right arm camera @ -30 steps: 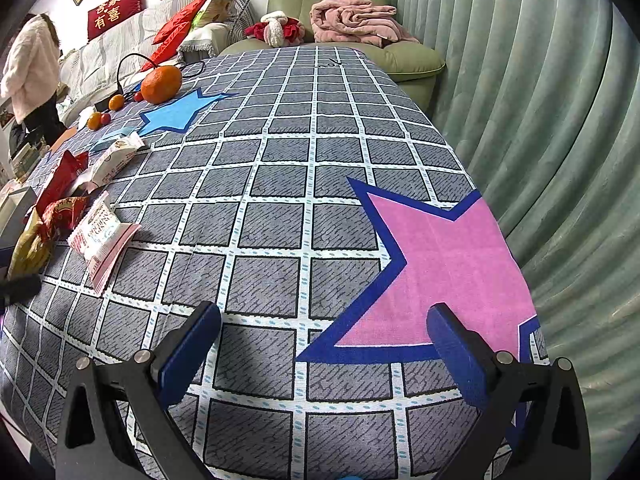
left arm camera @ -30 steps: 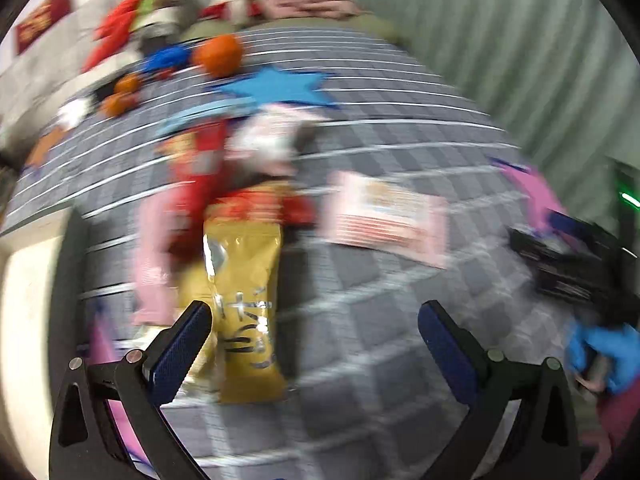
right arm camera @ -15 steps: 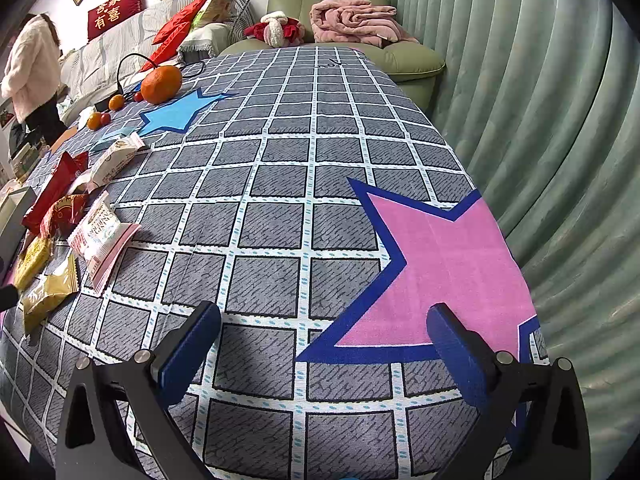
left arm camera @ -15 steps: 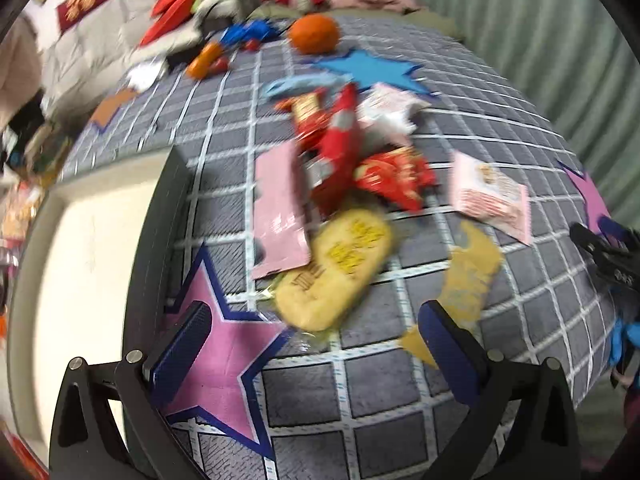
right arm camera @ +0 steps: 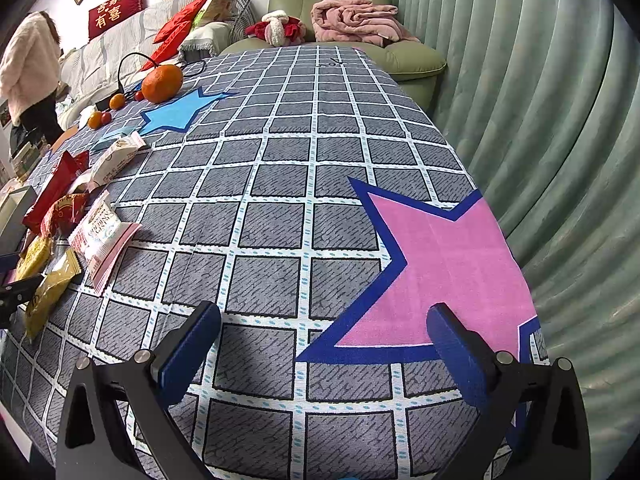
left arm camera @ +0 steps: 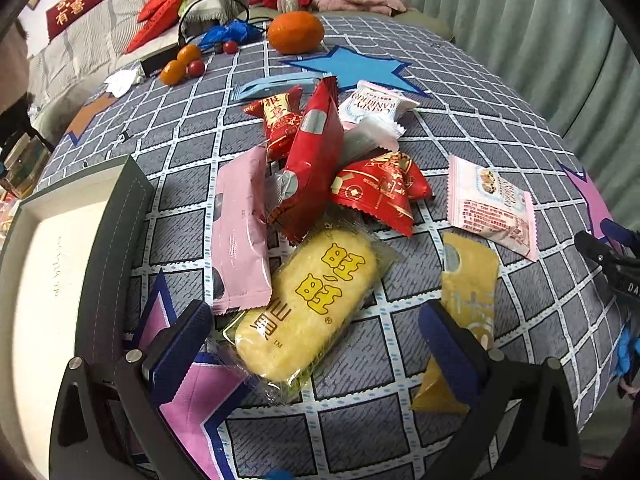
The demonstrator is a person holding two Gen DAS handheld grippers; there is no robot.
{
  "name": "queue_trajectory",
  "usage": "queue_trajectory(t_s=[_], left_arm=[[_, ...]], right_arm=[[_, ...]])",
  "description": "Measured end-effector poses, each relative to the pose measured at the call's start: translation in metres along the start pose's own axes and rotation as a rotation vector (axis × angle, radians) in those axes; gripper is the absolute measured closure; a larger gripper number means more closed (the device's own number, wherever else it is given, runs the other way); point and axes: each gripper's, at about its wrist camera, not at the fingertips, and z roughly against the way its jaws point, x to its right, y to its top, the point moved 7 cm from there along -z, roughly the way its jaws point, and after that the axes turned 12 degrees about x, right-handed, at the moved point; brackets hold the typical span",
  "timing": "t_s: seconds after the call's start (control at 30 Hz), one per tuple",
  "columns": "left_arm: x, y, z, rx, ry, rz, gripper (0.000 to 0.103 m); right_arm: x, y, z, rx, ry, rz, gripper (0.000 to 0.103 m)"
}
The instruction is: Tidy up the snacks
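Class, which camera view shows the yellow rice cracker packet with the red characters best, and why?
The left wrist view: the yellow rice cracker packet lies whole and close, its print readable. The right wrist view shows it only as a small sliver at the far left edge.

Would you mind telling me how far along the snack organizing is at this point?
Nothing looks sorted yet: the box at the left shows no snacks inside. Nothing is in hand; the left claw is open over the yellow rice cracker pack, and the right claw is open over bare cloth. The whole snack pile remains on the table.
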Motion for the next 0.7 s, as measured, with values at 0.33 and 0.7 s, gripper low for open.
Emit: queue_trajectory(t_s=[0.33,0.7], left_arm=[[0.002,0.004,-0.005,-0.019,-0.030,-0.024,0.000],[0.000,0.001,-0.002,-0.012,0.008,0.022,0.008]], right_arm=[[-0.113,0.044,-0.001,-0.066,0.225,0.257,0.000],[-0.148,0.058,-0.044,-0.164,0.258,0.247,0.059]])
